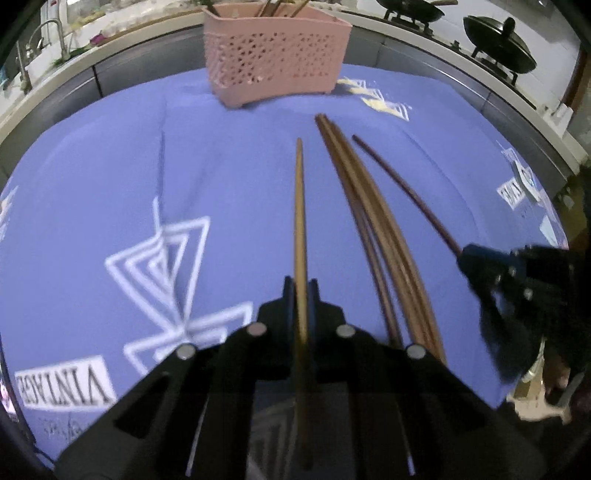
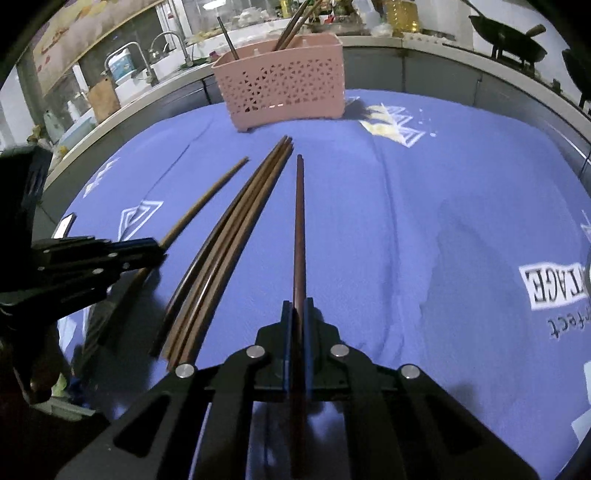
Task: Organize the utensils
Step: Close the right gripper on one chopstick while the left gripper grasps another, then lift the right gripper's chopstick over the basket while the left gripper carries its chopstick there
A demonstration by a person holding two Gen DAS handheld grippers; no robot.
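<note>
A: What did we see from the left wrist camera?

B: We saw our left gripper [image 1: 303,291], black with two fingers, clenched on a light brown wooden chopstick [image 1: 300,206] that ran forward between its pads, over a blue cloth with white geometric prints [image 1: 110,184]. Just to its right a bundle of brown wooden chopsticks [image 1: 365,221] lay loose on the cloth.

A: And the other hand?

B: From the right wrist camera, our right gripper [image 2: 298,314] was likewise closed tight, grasping a dark reddish-brown chopstick [image 2: 299,229] that pointed ahead. The bundle lay between our two held sticks, touching neither gripper.

A: Where was the holder?

B: A pink perforated plastic utensil basket [image 2: 284,92] stood upright at the far edge of the cloth, well apart from both grippers. We saw several chopsticks already standing in it [image 2: 291,29], leaning at angles. Beyond it we made out a counter with a faucet [image 2: 173,40] and dark woks [image 1: 498,44].
</note>
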